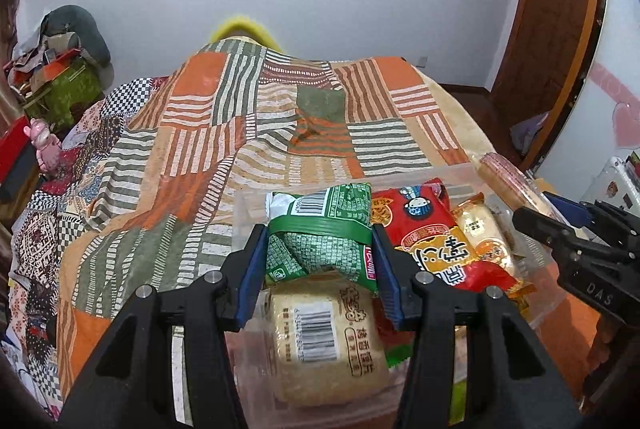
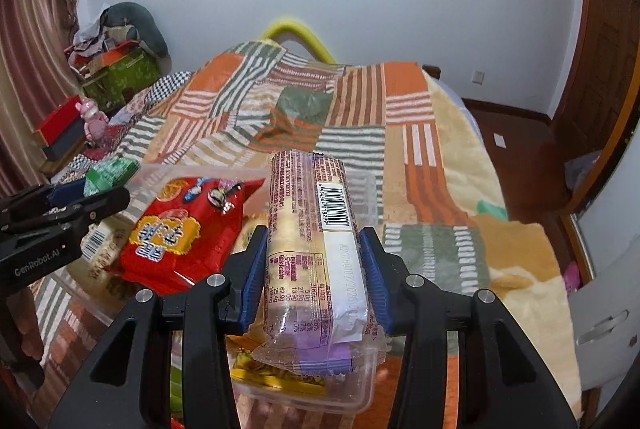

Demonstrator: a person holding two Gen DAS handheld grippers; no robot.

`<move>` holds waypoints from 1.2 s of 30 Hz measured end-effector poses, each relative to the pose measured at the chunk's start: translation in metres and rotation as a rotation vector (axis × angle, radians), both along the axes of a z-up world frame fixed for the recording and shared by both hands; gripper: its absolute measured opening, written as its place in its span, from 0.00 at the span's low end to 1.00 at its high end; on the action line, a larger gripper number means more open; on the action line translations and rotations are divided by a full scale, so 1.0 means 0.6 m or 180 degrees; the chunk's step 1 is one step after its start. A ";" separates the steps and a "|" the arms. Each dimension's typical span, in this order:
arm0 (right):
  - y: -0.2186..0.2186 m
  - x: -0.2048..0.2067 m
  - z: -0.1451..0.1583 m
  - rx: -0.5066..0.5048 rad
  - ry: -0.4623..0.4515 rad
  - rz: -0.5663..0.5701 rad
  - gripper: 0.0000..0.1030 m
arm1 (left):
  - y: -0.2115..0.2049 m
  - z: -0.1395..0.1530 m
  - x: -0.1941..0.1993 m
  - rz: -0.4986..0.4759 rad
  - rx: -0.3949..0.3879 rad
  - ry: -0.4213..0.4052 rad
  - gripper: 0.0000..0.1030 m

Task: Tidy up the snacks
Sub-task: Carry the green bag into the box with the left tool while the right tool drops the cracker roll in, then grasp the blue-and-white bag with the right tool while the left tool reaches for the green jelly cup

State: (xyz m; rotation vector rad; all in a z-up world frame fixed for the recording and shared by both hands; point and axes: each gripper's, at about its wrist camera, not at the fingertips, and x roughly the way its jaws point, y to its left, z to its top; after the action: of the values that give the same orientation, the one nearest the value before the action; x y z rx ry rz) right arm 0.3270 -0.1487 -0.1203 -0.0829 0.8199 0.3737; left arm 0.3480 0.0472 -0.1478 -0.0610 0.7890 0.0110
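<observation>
A: Snacks status? Left gripper (image 1: 320, 261) is clamped on the green packet (image 1: 320, 233), right gripper (image 2: 314, 269) on the long cracker sleeve (image 2: 312, 241); both hang just above the clear bin (image 1: 256, 197).

B: Lower each into a free gap beside the red bag (image 2: 180, 229), lay flat, then release. Keep the grippers apart.

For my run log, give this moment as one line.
left gripper: shut on green packet | right gripper: shut on biscuit roll | both over clear bin
</observation>
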 end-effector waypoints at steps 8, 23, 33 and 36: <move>-0.007 -0.010 0.011 -0.0080 0.0013 0.0078 0.41 | 0.003 -0.004 -0.011 0.0014 0.0001 0.0025 0.60; 0.008 -0.128 0.040 0.0141 0.0091 0.0447 0.64 | 0.017 0.060 -0.159 -0.0057 0.0021 -0.0194 0.69; 0.068 -0.184 -0.024 0.0204 0.0530 0.0660 0.72 | 0.031 0.032 -0.254 -0.0101 0.0039 -0.0030 0.71; 0.076 -0.192 -0.039 0.0271 0.0616 0.0659 0.80 | 0.030 0.021 -0.277 -0.0133 0.0034 0.0019 0.71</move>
State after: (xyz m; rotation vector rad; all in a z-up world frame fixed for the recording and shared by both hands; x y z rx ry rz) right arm 0.2119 -0.1033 -0.1439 -0.0526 0.9886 0.6184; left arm 0.1821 0.0651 -0.1350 -0.0344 0.7959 -0.0244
